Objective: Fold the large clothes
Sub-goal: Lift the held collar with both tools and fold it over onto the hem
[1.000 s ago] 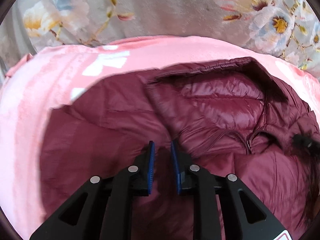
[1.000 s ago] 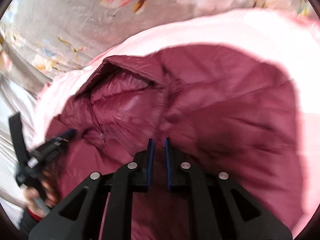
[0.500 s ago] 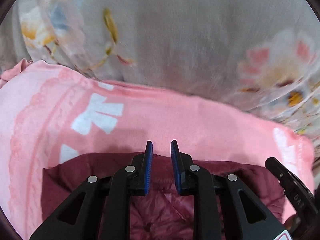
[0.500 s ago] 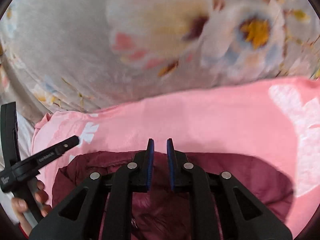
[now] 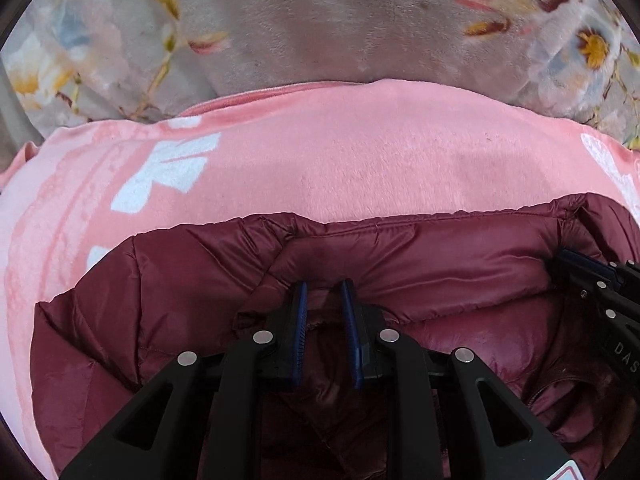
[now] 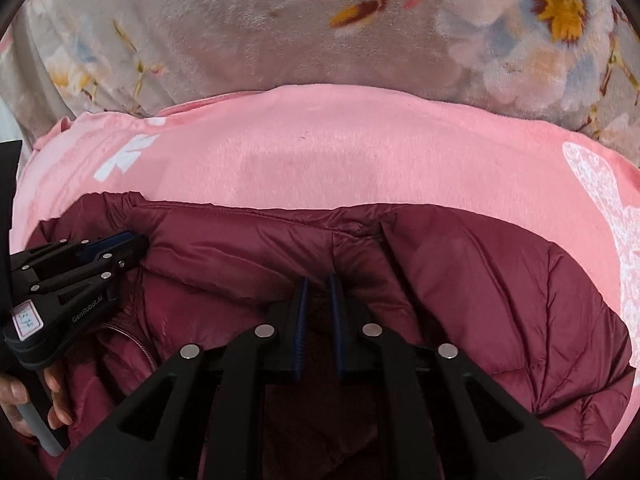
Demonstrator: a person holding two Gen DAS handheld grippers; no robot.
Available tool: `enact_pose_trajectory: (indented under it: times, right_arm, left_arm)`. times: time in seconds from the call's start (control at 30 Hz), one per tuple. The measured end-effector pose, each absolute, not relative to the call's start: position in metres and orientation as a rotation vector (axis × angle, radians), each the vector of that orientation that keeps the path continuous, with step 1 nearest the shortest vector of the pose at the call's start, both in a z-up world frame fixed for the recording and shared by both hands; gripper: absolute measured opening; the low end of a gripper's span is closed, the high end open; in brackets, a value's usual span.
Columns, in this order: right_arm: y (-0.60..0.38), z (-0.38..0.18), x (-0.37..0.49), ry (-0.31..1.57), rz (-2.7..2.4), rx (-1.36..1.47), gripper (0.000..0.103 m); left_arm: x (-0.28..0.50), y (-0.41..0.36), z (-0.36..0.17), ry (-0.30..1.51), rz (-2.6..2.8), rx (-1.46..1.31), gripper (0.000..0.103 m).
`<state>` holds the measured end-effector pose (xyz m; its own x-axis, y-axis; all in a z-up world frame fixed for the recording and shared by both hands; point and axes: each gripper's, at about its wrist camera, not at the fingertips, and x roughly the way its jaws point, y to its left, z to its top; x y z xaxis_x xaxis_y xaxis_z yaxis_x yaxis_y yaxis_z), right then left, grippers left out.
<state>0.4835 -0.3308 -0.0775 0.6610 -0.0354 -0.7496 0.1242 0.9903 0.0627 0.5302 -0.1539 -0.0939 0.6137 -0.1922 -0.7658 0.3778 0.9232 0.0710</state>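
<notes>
Mid-fold: maroon puffer jacket (image 5: 440, 264) lay spread on the pink blanket (image 5: 360, 152), folded edge facing the floral cover (image 5: 320, 20). Left gripper (image 5: 324, 292) narrowly parted, fabric bunched between the blue pads (clamped or merely resting, could not tell). Right gripper (image 6: 318, 284) likewise, near the collar seam. Judged next: pressed down, let go, then took the far sleeve side across
</notes>
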Motion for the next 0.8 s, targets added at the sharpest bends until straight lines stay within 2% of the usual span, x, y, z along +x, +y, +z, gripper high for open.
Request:
enact_pose_trajectory:
  times: [0.8]
  right_arm:
    - [-0.326, -0.0838, 0.479, 0.837, -0.086, 0.11, 0.009]
  left_arm:
    - [0.5304, -0.161, -0.0897, 0.821, -0.304, 0.28, 0.019]
